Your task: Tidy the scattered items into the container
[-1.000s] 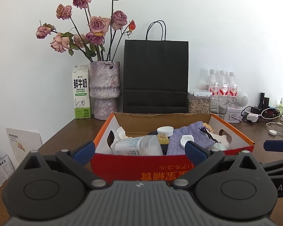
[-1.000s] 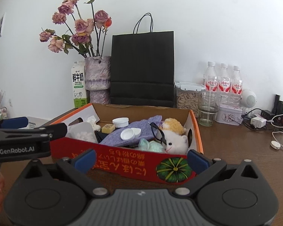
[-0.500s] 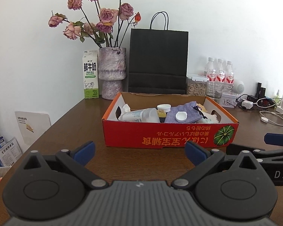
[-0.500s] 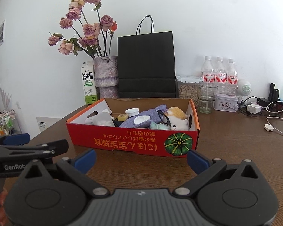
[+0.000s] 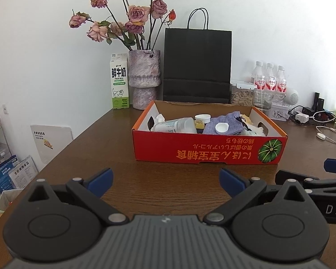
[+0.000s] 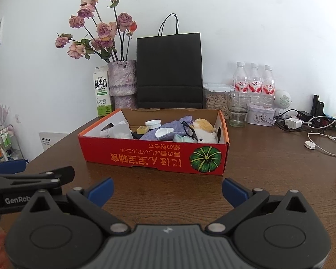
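Observation:
A red cardboard box (image 5: 210,150) with a pumpkin picture stands on the brown table; it also shows in the right wrist view (image 6: 154,154). Inside lie a clear bottle (image 5: 174,126), a purple cloth pouch (image 5: 224,124), white caps (image 5: 221,127), a plush toy (image 6: 205,132) and glasses (image 6: 190,130). My left gripper (image 5: 165,180) is open and empty, well back from the box's front wall. My right gripper (image 6: 166,189) is open and empty, also in front of the box. Each gripper shows at the other view's edge.
Behind the box stand a black paper bag (image 5: 197,65), a vase of dried roses (image 5: 144,78), a milk carton (image 5: 119,81), water bottles (image 5: 270,78), a glass (image 6: 238,109) and a tin (image 6: 259,115). Chargers and cables (image 6: 313,130) lie at the right. The table's left edge (image 5: 62,157) drops off.
Both grippers have pulled back from the box, which now looks smaller and farther away. Both stay open and empty. The box's contents have not moved.

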